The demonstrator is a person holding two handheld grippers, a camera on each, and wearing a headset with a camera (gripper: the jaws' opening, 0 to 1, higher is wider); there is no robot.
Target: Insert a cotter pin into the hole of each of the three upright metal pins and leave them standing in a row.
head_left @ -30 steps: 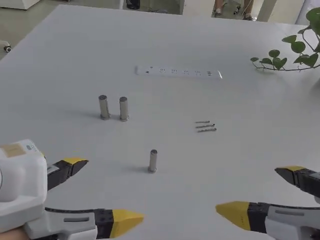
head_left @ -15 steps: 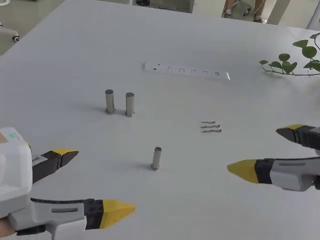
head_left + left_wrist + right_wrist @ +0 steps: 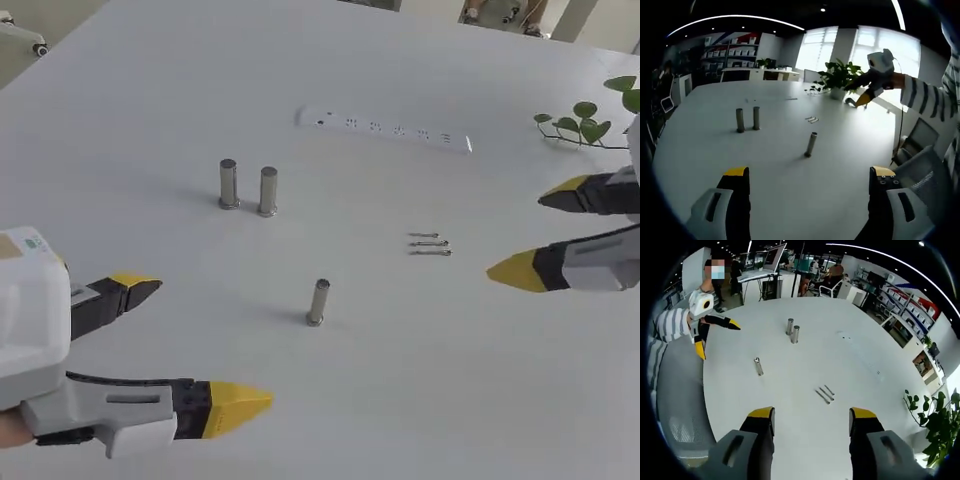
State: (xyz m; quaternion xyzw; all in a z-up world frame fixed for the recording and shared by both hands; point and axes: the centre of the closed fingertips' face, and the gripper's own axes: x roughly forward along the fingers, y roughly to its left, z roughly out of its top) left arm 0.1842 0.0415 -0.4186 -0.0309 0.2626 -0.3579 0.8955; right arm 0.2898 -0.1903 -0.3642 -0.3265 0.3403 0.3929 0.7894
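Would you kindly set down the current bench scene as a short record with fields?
metal pins: three, all upright; two side by side, a lone pin nearer the person
cotter pins: three, lying together on the table, none inserted
left gripper: open, empty
right gripper: open, empty, closest to the cotter pins
power strip: beyond the pins
plant: at the far right
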